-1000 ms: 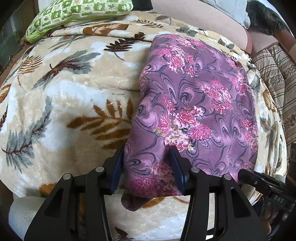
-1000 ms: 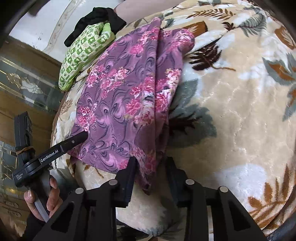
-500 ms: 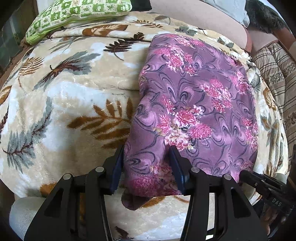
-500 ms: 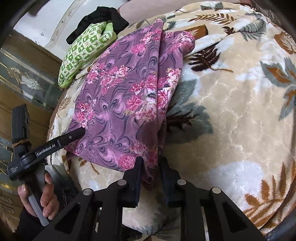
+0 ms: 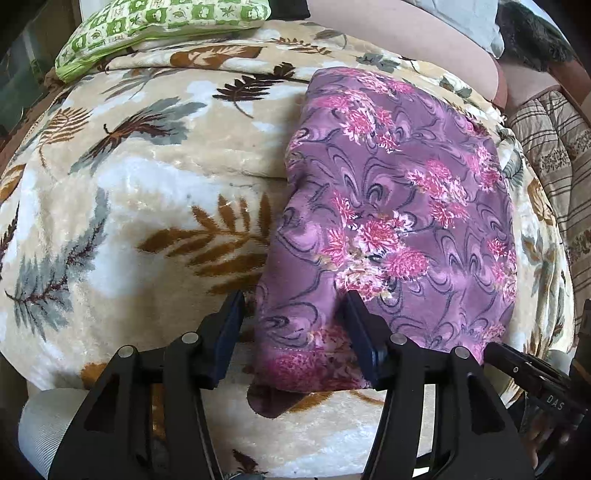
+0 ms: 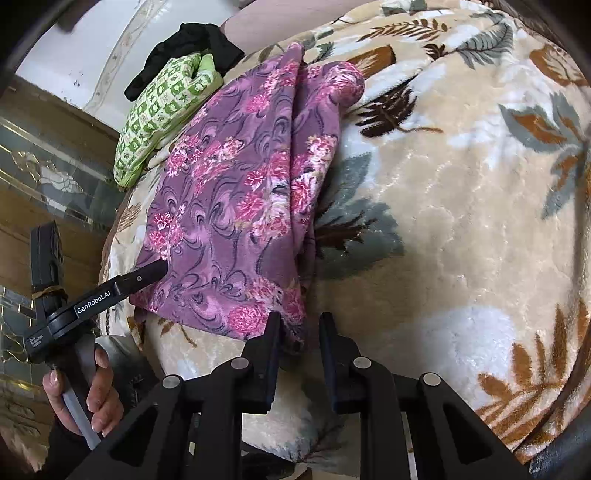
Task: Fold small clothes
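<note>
Surface: leaf-print plush blanket [image 5: 155,206] spread over a bed or sofa, which of the two is unclear; a green patterned pillow [image 5: 162,26] lies at its far edge.
Garment: purple floral cloth [image 5: 399,206], folded lengthwise into a long strip, lies on the blanket with its near end at the edge closest to both tongs.
Left tongs [image 5: 295,332]: jaws have just been opening; they stand apart around the near left corner of the garment, and a gap shows beside the left pad, so nothing is clamped.
Right tongs [image 6: 299,343]: jaws nearly together with the garment's near right corner hanging between them; the pinch looks shallow, and the right pad seems clear of the fabric.
Hand [image 6: 85,391]: holds the left tool's handle, left of the garment.
Risk: lifting with one loose corner would skew the strip and drag its layers apart.
Risk: thin hold on the right corner could slip, dropping the hem off the blanket's edge.
</note>
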The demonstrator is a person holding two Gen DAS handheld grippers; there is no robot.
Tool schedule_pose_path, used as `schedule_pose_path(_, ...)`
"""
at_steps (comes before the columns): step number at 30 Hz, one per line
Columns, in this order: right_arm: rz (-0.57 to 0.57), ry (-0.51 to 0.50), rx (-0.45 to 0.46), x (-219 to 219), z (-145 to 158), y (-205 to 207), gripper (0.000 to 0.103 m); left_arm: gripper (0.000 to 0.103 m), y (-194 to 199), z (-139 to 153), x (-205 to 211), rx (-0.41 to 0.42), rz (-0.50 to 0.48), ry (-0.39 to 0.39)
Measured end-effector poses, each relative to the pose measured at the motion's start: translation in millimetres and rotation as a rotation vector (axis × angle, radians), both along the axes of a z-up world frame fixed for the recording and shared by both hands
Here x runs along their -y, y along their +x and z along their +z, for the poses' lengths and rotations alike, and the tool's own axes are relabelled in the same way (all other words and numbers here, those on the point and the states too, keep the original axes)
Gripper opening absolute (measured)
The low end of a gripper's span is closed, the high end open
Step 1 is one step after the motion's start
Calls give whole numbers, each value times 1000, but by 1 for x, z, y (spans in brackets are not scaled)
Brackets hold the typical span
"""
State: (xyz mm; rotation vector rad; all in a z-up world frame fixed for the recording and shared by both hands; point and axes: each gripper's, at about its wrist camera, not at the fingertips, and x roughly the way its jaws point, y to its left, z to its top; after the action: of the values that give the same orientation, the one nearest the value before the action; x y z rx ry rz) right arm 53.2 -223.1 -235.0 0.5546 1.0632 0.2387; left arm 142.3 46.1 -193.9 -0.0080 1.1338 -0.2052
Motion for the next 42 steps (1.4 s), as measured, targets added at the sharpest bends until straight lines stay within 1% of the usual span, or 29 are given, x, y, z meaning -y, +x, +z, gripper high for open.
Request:
schedule_pose_path(3, -19, -8, 8, 3, 7, -5, 18, 55, -4, 5, -1, 13, 18, 14)
schedule_pose_path(5, -38, -19, 20, 7, 16, -9, 19, 55, -12, 9, -2, 40, 26, 26)
schedule_pose_path(7, -67, -17, 38, 12, 26, -15, 20, 56, -25, 17, 0, 98, 39, 95)
schedule_pose_path(10, -95, 13, 96, 18, 43, -27, 22, 56, -43, 30, 5, 164, 29, 142)
schedule_pose_path(11, -93, 16, 116, 17, 47, -31, 29, 56, -49, 36, 7, 181, 22, 149)
schedule_pose_path(12, -96, 11, 140, 17, 52, -35, 51, 56, -52, 39, 7, 189, 21, 149)
schedule_pose_path(13, -114, -5, 171, 16, 59, -42, 60, 56, -57, 45, 8, 198, 19, 146)
schedule_pose_path(14, -129, -13, 196, 16, 64, -48, 68, 56, -61, 51, 8, 202, 24, 125)
schedule_pose_path(16, -133, -26, 206, 14, 75, -56, 68, 63, -64, 56, 7, 176, 51, 84)
schedule_pose_path(17, -128, -39, 220, 13, 83, -59, 68, 64, -66, 58, 7, 168, 56, 67)
schedule_pose_path(18, -128, -69, 232, 11, 90, -61, 68, 64, -69, 60, 9, 169, 64, 77)
schedule_pose_path(19, -129, -127, 235, 8, 99, -64, 68, 64, -70, 62, 11, 171, 69, 94)
schedule_pose_path(21, -128, -171, 248, 5, 110, -67, 68, 64, -75, 64, 15, 177, 68, 109)
schedule_pose_path(23, -121, -179, 246, 4, 115, -68, 68, 64, -79, 65, 16, 165, 76, 123)
schedule_pose_path(26, -119, -217, 239, -3, 123, -70, 68, 64, -85, 72, 13, 147, 104, 116)
schedule_pose_path(28, -118, -234, 233, -7, 128, -72, 68, 64, -92, 83, 10, 181, 136, 128)
schedule_pose_path(32, -91, -254, 226, -18, 136, -78, 68, 64, -107, 108, 12, 280, 175, 221)
schedule_pose_path(34, -88, -268, 221, -21, 140, -80, 68, 64, -113, 118, 12, 311, 178, 239)
schedule_pose_path(36, -82, -267, 230, -24, 145, -82, 68, 64, -115, 123, 12, 324, 188, 281)
schedule_pose_path(37, -82, -277, 230, -26, 149, -83, 68, 64, -116, 124, 13, 321, 185, 290)
schedule_pose_path(40, -89, -302, 237, -30, 158, -84, 68, 64, -117, 129, 10, 300, 182, 264)
schedule_pose_path(42, -89, -303, 235, -32, 161, -84, 68, 64, -120, 134, 10, 302, 186, 270)
